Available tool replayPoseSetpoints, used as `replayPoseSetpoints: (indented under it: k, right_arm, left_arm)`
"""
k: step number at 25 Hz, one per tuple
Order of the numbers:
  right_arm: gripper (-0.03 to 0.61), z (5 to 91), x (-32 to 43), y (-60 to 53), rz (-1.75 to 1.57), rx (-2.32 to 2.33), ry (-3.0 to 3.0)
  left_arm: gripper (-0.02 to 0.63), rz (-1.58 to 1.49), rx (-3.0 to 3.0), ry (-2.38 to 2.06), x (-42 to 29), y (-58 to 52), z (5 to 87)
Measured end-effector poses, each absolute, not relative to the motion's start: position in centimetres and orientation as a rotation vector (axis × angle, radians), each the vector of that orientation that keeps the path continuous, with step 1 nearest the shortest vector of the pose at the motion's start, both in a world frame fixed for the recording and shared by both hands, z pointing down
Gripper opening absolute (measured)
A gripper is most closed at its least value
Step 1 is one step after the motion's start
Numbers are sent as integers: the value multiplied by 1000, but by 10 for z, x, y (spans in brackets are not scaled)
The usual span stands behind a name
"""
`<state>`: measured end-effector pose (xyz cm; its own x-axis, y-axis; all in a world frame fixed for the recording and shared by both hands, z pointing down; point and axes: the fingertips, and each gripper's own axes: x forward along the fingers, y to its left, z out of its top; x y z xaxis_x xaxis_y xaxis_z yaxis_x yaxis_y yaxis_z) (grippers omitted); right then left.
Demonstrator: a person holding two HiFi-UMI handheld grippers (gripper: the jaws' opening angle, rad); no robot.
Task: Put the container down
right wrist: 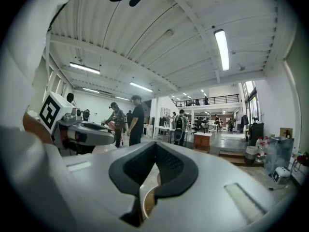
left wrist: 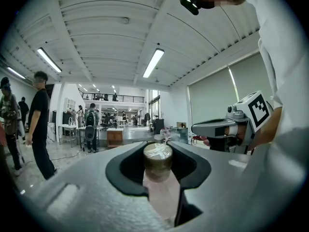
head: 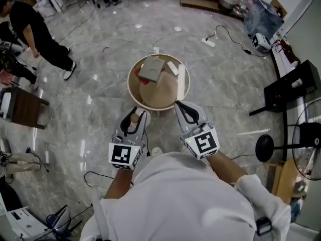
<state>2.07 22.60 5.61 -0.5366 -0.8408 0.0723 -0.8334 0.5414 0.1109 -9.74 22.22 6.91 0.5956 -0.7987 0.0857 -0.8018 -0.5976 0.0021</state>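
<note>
Left tongs (head: 131, 119): spread partway and pinching a small bottle-shaped container with a pale pinkish body and a round brownish cap (left wrist: 158, 159). The dark pads sit against its sides below the cap. It stands upright in the grip, cap uppermost.

Container position: off the ground, over the grey marble floor (head: 100, 89). It is just short of the near left edge of the round tan counter with a raised rim (head: 160, 98), and not resting on it.

Right tongs (right wrist: 155, 145): pads pressed together at the tips, nothing between them. A narrow slit lower down shows only the counter's rim beneath. In the head view these tongs reach to the counter's near right edge; whether they touch it I cannot tell.

On the counter:
- a flat grey-beige square box (head: 150, 70) toward the far side
- a small white block (head: 173, 68) just beside the box
- a pale long strip (head: 181, 84) along the right rim

Both tongs are level, side by side. Black-and-white marker cubes, left (head: 124, 154) and right (head: 203, 143), sit nearest the white-sleeved wearer.

Surroundings: a person in black clothes (head: 37, 31) stands well apart at upper left. A white power strip (head: 208, 42) with its cable lies on the floor beyond the counter.
</note>
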Motion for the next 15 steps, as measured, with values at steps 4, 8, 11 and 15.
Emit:
replayPoseSetpoints:
  k: [4,8,11,15]
  right_arm:
    - [0,60,13,214,-89,1494,-2631]
    - [0,63,4,202,-94,1525,-2604]
    - [0,67,3,195,-75,1539,-2587]
    - [0,69,2,186,-61,1547,-2574]
  left_arm:
    - [123,124,2790,-1356,-107,210,73]
    - [123,125,2804,-1333,-118,196,74]
    - [123,130,2807,-1322,-122,186,75]
    - [123,136,2801,-1316,-125,175,77]
